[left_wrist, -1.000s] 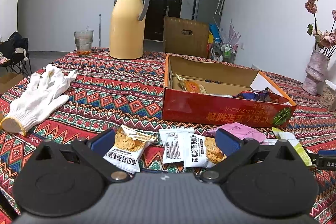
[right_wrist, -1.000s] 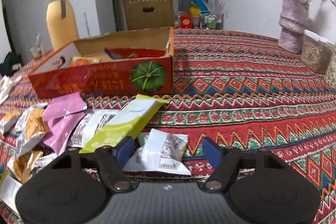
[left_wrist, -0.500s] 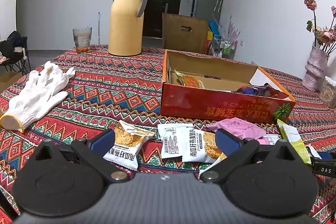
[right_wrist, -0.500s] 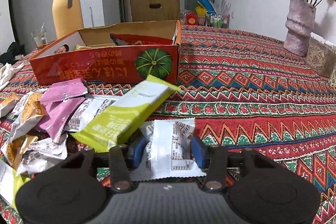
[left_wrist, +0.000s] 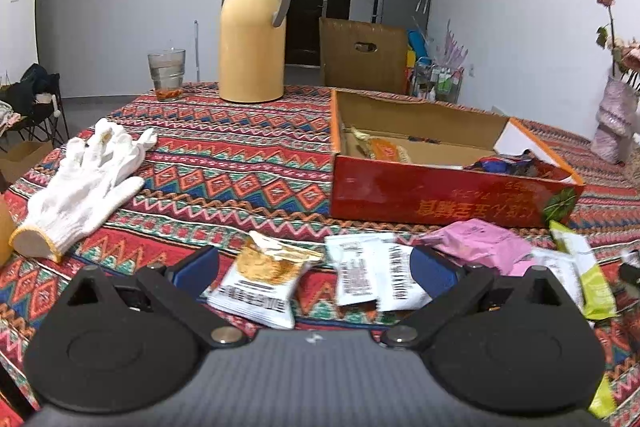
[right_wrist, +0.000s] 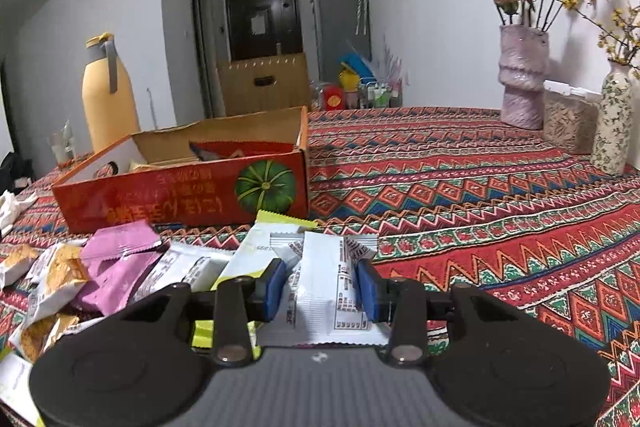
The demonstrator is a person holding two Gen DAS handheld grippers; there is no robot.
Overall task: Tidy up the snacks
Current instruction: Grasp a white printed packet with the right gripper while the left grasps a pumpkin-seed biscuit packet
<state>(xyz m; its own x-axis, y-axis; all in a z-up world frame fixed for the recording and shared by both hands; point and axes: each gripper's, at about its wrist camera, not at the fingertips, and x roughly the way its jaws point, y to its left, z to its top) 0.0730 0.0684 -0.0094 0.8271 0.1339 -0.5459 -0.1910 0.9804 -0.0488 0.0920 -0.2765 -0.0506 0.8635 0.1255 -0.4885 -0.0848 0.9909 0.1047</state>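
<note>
An open red cardboard box (left_wrist: pixel 440 199) with a few snacks inside sits on the patterned tablecloth; it also shows in the right wrist view (right_wrist: pixel 180 195). Loose snack packets lie in front of it: an orange-and-white cracker packet (left_wrist: pixel 262 279), white packets (left_wrist: pixel 372 275), a pink packet (left_wrist: pixel 480 243) and a lime-green packet (left_wrist: pixel 588 275). My left gripper (left_wrist: pixel 316 271) is open just above the cracker and white packets. My right gripper (right_wrist: pixel 322 289) is shut on a white snack packet (right_wrist: pixel 324 287), lifted over the pile of pink (right_wrist: pixel 120 259) and white packets.
A yellow thermos (left_wrist: pixel 252 35) and a glass (left_wrist: pixel 166 75) stand at the far side. White gloves (left_wrist: pixel 84 187) lie at the left. Vases with dried flowers (right_wrist: pixel 522 79) and a jar (right_wrist: pixel 570 119) stand at the right edge. A brown carton (left_wrist: pixel 362 59) is behind the table.
My right gripper closed on the white packet and raised it off the table. My left gripper stayed open and shifted slightly over the packets.
</note>
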